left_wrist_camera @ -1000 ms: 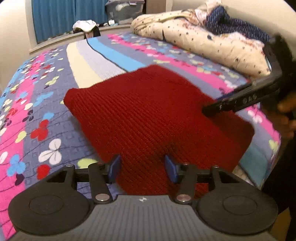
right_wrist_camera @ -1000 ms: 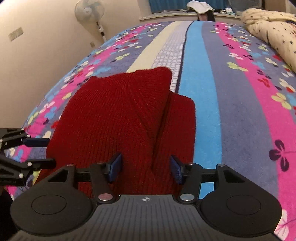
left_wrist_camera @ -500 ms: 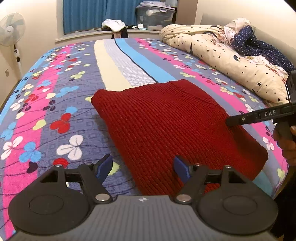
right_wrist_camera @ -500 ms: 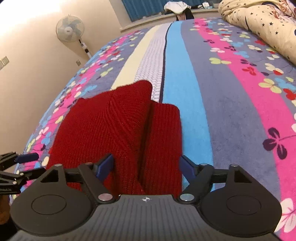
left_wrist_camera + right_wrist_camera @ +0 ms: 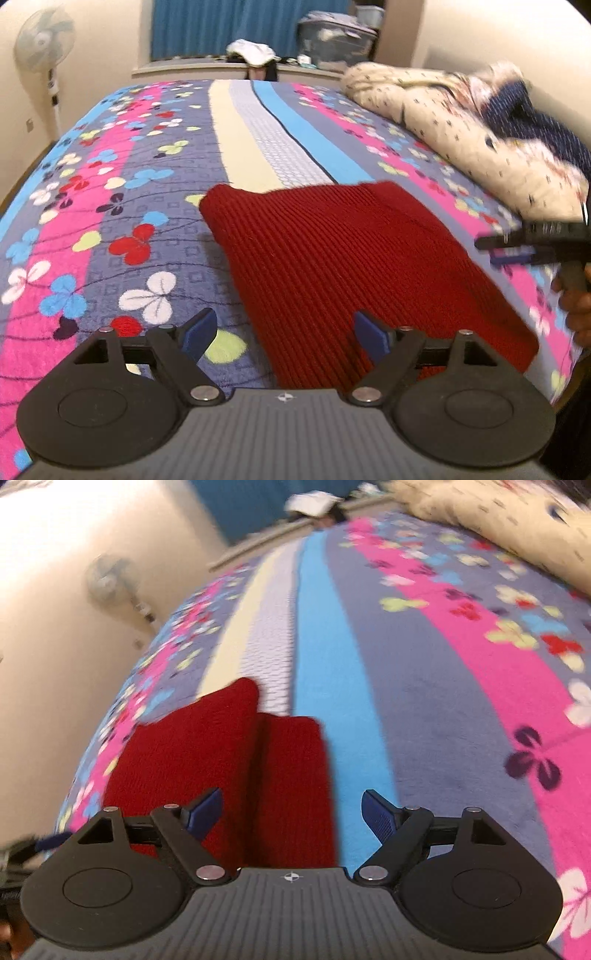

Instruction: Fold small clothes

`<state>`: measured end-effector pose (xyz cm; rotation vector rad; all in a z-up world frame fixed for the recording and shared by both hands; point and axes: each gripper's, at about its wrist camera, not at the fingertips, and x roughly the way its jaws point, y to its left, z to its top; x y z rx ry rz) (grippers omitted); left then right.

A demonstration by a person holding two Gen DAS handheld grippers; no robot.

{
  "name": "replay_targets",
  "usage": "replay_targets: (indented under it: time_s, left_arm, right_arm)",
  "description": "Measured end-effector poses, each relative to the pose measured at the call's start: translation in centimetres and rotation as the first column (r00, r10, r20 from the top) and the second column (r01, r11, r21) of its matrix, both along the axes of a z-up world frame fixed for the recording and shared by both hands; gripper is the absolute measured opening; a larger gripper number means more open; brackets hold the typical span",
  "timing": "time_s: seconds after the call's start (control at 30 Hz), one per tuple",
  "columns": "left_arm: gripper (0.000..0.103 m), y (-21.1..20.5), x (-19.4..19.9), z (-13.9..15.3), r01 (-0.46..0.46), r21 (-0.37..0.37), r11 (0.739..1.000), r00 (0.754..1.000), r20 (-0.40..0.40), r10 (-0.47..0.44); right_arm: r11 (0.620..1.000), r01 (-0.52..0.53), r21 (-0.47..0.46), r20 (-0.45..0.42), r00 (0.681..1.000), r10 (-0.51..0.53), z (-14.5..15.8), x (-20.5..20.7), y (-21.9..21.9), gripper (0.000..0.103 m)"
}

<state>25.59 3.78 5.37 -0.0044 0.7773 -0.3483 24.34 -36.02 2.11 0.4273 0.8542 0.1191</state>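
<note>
Letting go is what has just happened here: both of your grippers have spread their fingers within the last second, and neither pair now has any cloth between them. A second ago the blue pads of each gripper stood much closer together over the near edge of the red knit garment (image 5: 354, 266); now the left gripper (image 5: 284, 334) stands wide with the garment's near left corner below it and untouched, and the right gripper (image 5: 291, 814) stands just as wide above the garment's right side.

The garment lies flat on the flowered bedspread (image 5: 110, 206), close to the bed's near edge, with both hands drawn back a little from it compared with the earlier views. In the right wrist view you can see one panel lying over another, with a narrower strip showing to the right of the upper layer, so a fold appears to be set down already. That view is smeared by motion, so you cannot be sure how neat the overlap is.

Judging from this, you have finished placing one fold and released it. If another fold is needed, the next grasp probably wants a fresh hold on an edge or corner. The crumpled quilt (image 5: 461, 122) at the far right is well apart from the work.
</note>
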Motion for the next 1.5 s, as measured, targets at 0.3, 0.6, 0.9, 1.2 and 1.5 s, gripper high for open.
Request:
replay_targets:
  time_s: [0.3,0.6,0.9,1.2,1.5]
  left_arm:
    - [0.091,2.5,5.3,-3.6,-0.130,-0.355,0.926,0.950,-0.313,0.014]
    - [0.101,2.4,9.5,-8.0,-0.190,-0.485,0.854,0.915,-0.403,-0.025]
    - [0.065,2.1,10.6,-1.5,-0.021,-0.318,0.948,0.997,-0.083,-0.006]
    - [0.079,8.1,13.6,0.0,-0.213,-0.166,0.963,0.975,0.031,0.221]
    - [0.076,5.3,9.1,0.6,0.026,0.129,0.991,0.999,0.034,-0.030]
  right_arm:
    - [0.989,-0.077,0.123,-0.207,0.973,0.102,-5.3,3.4,-0.4,0.087]
    - [0.958,-0.155,0.241,-0.128,0.973,0.190,-5.4,4.8,0.0,0.038]
    - [0.950,-0.197,0.243,-0.004,0.979,0.204,-4.1,7.3,1.8,0.023]
    - [0.979,-0.127,0.157,0.179,0.979,0.098,-2.7,11.9,7.8,0.044]
    - [0.921,-0.363,0.142,0.273,0.908,0.316,-0.5,9.6,10.0,0.069]
